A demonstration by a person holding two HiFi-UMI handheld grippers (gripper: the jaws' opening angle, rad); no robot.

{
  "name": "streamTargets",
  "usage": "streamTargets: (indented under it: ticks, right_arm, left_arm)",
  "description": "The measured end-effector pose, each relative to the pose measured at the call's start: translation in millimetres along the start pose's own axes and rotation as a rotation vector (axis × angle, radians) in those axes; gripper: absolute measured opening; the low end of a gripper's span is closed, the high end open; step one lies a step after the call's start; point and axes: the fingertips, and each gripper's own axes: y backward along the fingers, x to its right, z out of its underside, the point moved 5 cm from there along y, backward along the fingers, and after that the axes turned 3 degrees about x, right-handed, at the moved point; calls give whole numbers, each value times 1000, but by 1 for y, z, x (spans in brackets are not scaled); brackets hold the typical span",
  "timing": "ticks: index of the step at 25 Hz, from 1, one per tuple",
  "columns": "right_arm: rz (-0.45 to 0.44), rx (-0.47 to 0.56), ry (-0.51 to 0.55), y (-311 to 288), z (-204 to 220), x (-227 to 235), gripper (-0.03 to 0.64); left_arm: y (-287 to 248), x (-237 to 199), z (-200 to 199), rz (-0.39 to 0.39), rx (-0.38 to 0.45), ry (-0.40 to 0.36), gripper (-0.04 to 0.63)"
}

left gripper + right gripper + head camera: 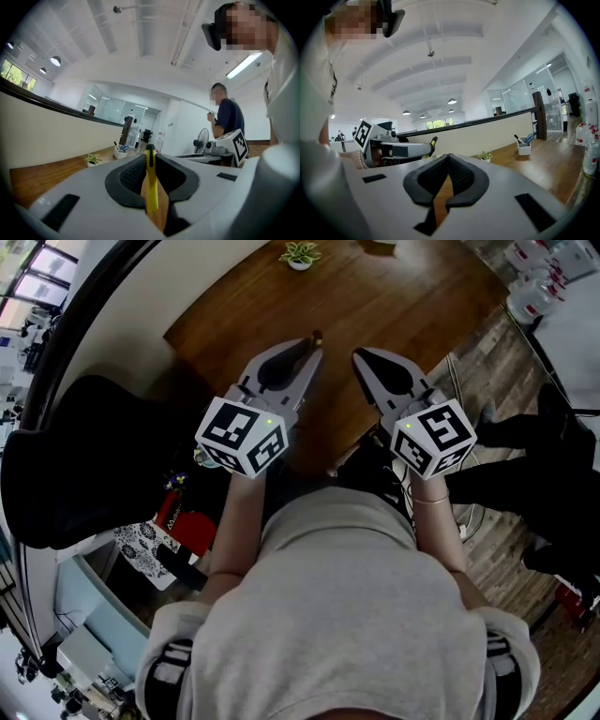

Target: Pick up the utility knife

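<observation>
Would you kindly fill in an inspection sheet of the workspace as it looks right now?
Surface: wooden table, in front of the person.
Job's things: yellow utility knife, held above the table between the left gripper's jaws.
Clutter: small potted plant and pen holder, both towards the table's far side.
Grippers: left gripper shut on the utility knife; right gripper shut and empty, jaw tips together.
Cables: nothing seen.
Surroundings: black chair to the left of the table; white bottles off its right side; a standing person beside a fan in the background.
</observation>
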Motion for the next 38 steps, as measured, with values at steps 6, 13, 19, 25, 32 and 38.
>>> streamTargets:
  ticks: [6, 13, 19, 25, 32, 38]
  right_arm:
    - [12, -1, 0, 5, 2, 4, 9]
    - [25, 1, 7, 7, 3, 4, 9]
    - [39, 2, -9, 11, 7, 2, 9]
    - [35, 0, -3, 13, 7, -4, 9]
    - [30, -2, 9, 10, 8, -6, 9]
    - [31, -1, 0, 9, 6, -5, 9]
  left_arm:
    - [-4, 2, 4, 6, -9, 6, 77]
    - [-6, 5, 9, 25, -24, 20, 77]
    - [-6, 11, 10, 47, -27, 23, 77]
    - [-2, 11, 7, 46, -20, 17, 77]
    - [-1, 9, 8, 41, -8, 20, 77]
    - [3, 7, 5, 33, -3, 16, 77]
